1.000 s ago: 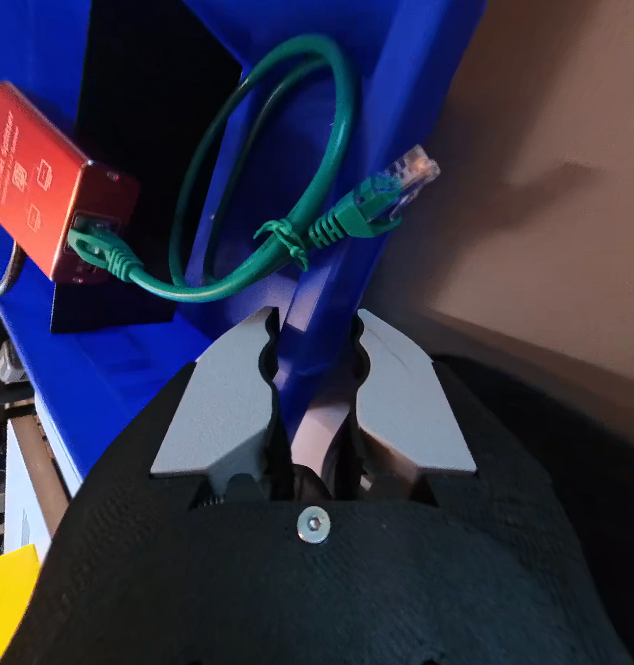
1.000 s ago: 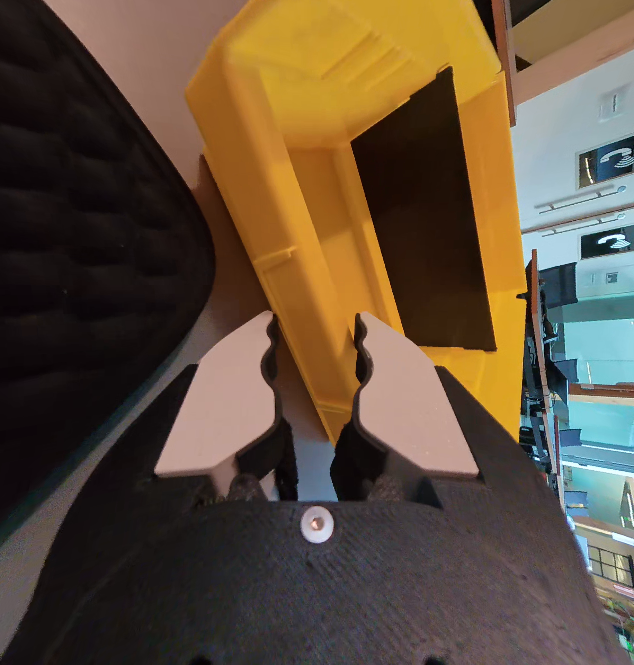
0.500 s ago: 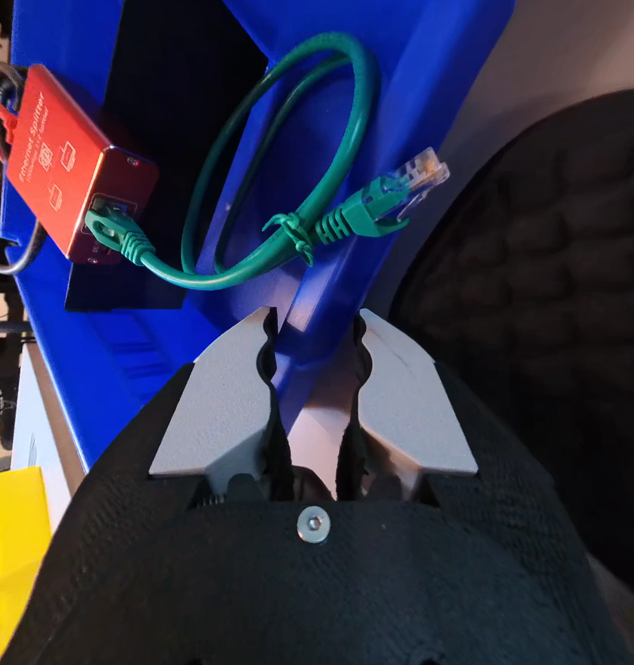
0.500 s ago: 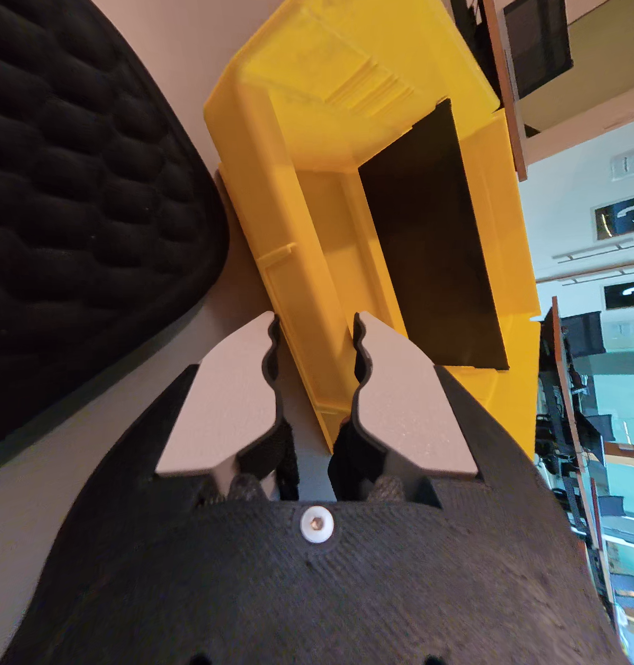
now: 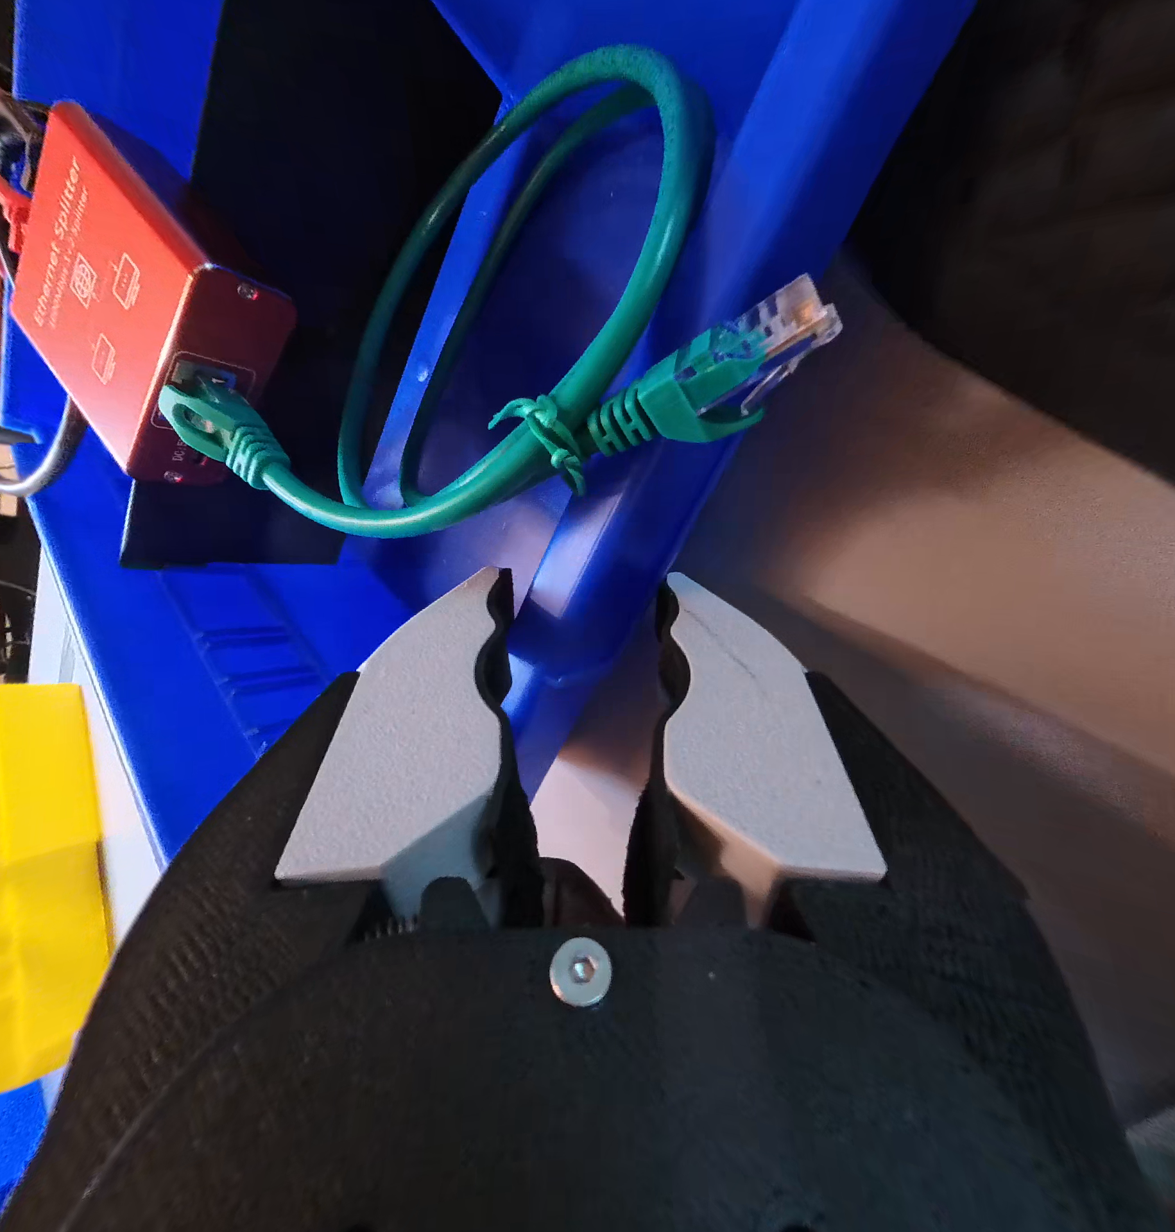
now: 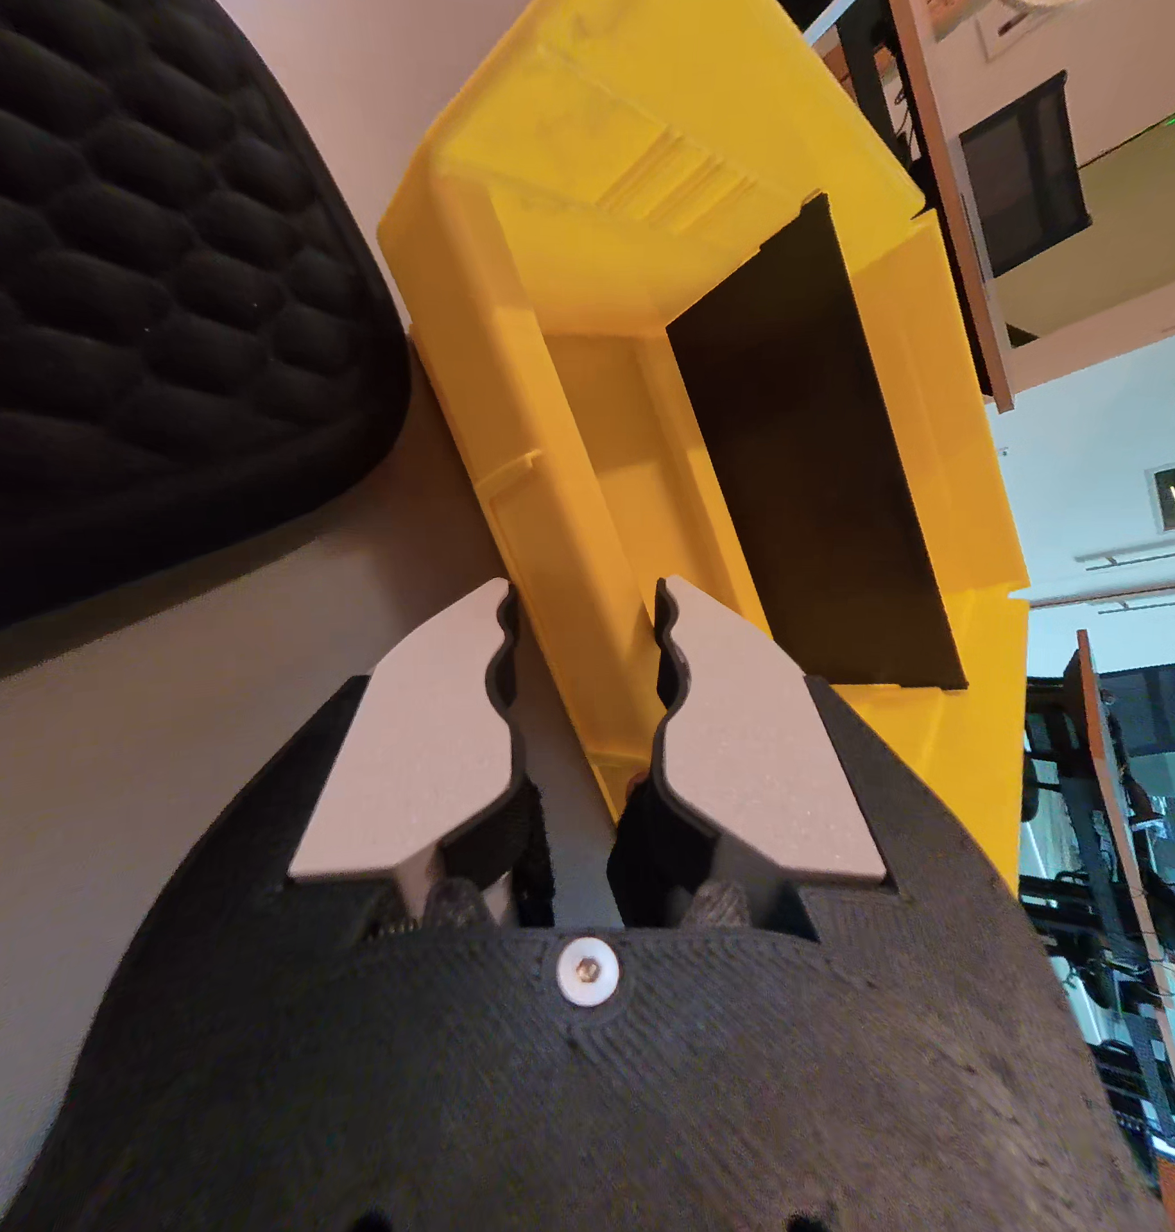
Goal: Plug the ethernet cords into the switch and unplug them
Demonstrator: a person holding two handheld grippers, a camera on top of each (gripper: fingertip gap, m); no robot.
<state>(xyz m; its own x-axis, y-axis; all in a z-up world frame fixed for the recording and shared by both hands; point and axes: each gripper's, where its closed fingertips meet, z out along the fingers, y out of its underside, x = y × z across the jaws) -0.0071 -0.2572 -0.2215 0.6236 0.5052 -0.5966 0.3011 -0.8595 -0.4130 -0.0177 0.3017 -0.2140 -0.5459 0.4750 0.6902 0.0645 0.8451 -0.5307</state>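
Grey fingers of the left tongs [image 5: 581, 587] stand narrowly parted, empty, astride the blue bin's [image 5: 791, 133] wall. The right tongs [image 6: 581, 590], likewise narrow and empty, frame the yellow bin's [image 6: 524, 427] wall. Over the last second both views have swung slightly, the black cushion [image 6: 138, 300] sliding in; no grasp yet. Beyond, the green cord [image 5: 638, 280] loops over the rim, one plug seemingly seated in the red switch [image 5: 131, 293], its clear free plug [image 5: 764, 340] hanging out.

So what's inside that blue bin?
The blue bin holds a red switch with one plugged green ethernet cord, its free plug over the rim, and a black divider hiding what's behind.
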